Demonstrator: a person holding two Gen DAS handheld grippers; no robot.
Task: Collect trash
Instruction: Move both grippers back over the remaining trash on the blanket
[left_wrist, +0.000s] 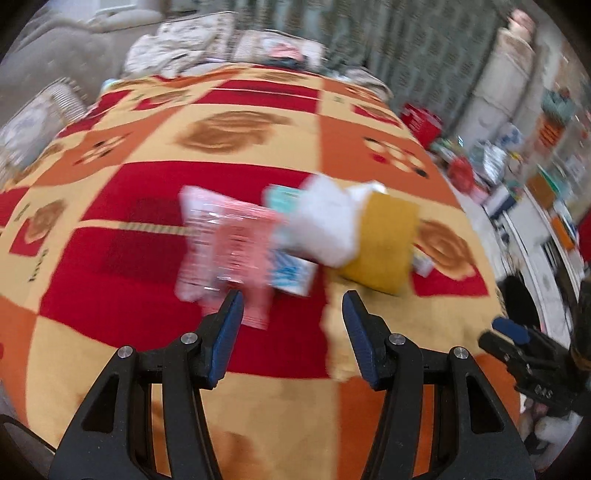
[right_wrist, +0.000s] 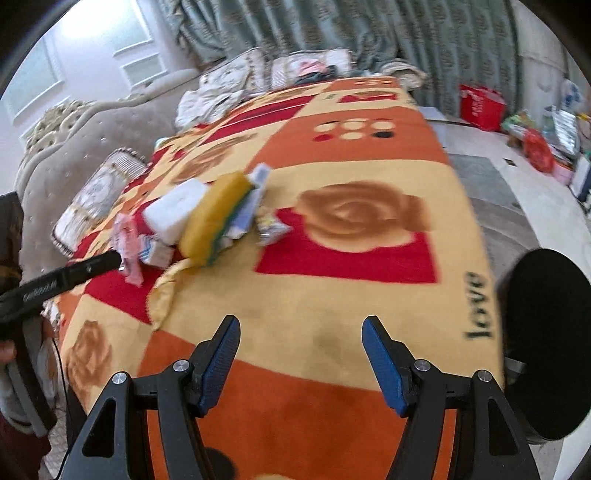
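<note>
A heap of trash lies on a red, orange and yellow blanket (left_wrist: 147, 302) on a bed. It holds a pink plastic wrapper (left_wrist: 225, 243), a white wad (left_wrist: 325, 221), a yellow sponge (left_wrist: 384, 243) and a blue-and-white carton (left_wrist: 291, 275). My left gripper (left_wrist: 291, 308) is open, just short of the pink wrapper. My right gripper (right_wrist: 301, 334) is open and empty over the bare blanket (right_wrist: 332, 295), well short of the heap. There the sponge (right_wrist: 214, 221), a white block (right_wrist: 175, 210) and a crumpled wrapper (right_wrist: 271, 227) show. The left gripper's tip (right_wrist: 110, 262) shows by the pink wrapper (right_wrist: 127, 236).
Pillows (right_wrist: 96, 195) and a padded headboard (right_wrist: 55, 155) line the bed's left side. A round black bin (right_wrist: 543, 343) stands at the bed's right edge. A red bag (right_wrist: 480, 105) and clutter lie on the floor beyond. The right gripper (left_wrist: 517, 347) shows at the right.
</note>
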